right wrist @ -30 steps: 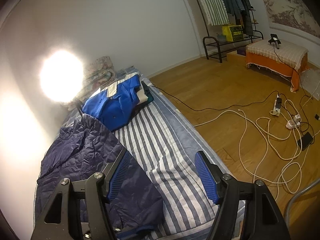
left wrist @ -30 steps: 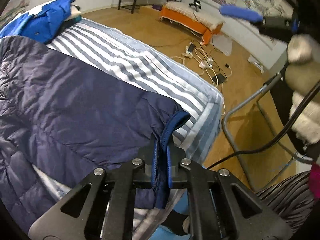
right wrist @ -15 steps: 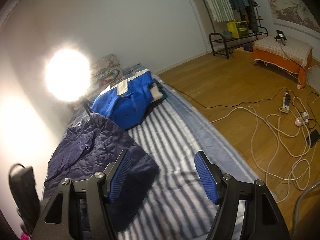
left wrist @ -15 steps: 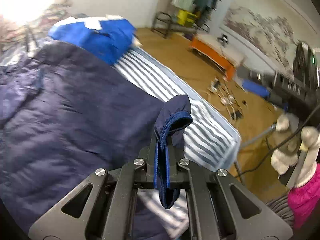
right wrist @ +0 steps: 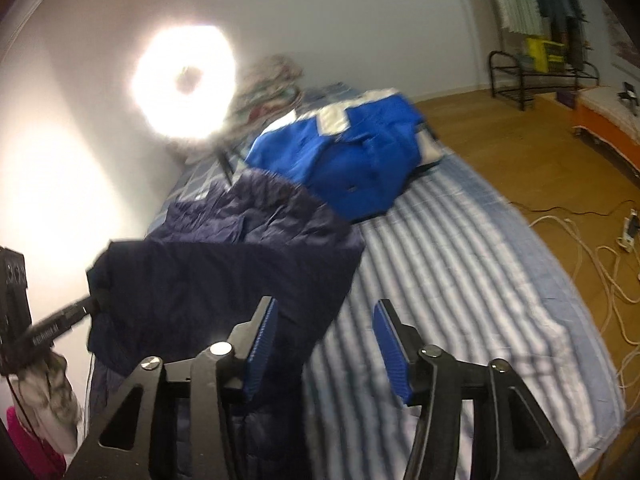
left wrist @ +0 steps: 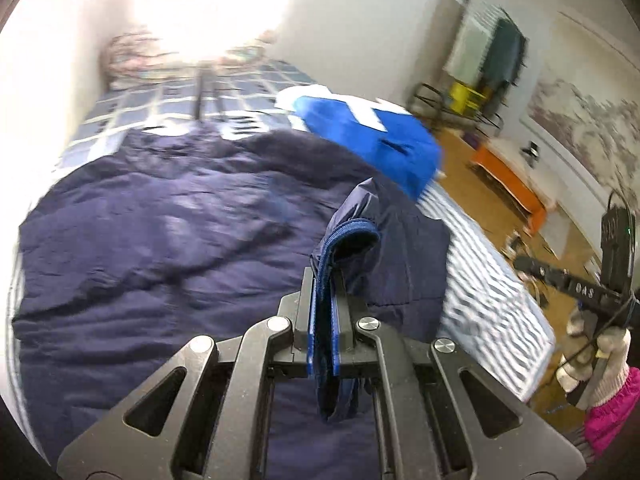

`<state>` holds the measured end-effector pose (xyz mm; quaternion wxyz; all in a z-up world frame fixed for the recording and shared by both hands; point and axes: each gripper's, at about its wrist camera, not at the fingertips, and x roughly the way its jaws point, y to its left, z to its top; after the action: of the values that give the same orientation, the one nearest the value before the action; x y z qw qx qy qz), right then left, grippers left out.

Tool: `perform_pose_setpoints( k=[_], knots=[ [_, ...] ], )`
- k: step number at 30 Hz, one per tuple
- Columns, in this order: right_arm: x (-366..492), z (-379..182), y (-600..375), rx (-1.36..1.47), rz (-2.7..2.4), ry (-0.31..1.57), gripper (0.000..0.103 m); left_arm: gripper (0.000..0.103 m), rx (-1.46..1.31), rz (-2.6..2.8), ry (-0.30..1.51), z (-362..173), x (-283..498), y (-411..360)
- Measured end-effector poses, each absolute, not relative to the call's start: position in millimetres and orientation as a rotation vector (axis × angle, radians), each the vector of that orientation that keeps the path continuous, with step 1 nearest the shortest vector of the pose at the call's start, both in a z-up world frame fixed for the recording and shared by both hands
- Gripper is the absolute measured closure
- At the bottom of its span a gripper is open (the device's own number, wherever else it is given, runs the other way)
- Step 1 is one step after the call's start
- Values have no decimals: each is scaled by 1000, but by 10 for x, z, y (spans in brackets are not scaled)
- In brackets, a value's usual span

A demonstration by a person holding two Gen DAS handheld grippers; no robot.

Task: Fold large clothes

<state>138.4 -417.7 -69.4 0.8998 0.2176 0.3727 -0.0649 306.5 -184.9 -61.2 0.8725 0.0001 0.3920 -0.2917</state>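
**Striped bed, navy jacket lifted by its cuff**

Blue-and-white striped bed (right wrist: 460,280) carries everything. Left tongs (left wrist: 325,322) are clamped on the dark navy quilted jacket's blue-trimmed cuff (left wrist: 348,236), raised over the spread jacket (left wrist: 160,240). Right tongs (right wrist: 324,344) stand apart, holding nothing. Farther off lies a bright blue jacket (right wrist: 352,160).

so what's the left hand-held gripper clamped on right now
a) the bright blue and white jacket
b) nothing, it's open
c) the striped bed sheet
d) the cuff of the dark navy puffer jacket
d: in the left wrist view the left hand-held gripper is closed on the blue-trimmed cuff of the dark navy puffer jacket, lifted above the bed, while the bright blue and white jacket lies apart further back.
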Motion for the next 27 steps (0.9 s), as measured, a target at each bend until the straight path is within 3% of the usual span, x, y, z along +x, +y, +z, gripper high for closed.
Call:
perform_pose_setpoints(
  k=[8,27],
  knots=[
    [2054,-964,-3709,360,-68,862,60,100,-56,-470,835,-967,3805,-1033],
    [4209,-1416,-3017,11,46,905,62,100,-148,-195,796,-1445,5032,417]
  ],
)
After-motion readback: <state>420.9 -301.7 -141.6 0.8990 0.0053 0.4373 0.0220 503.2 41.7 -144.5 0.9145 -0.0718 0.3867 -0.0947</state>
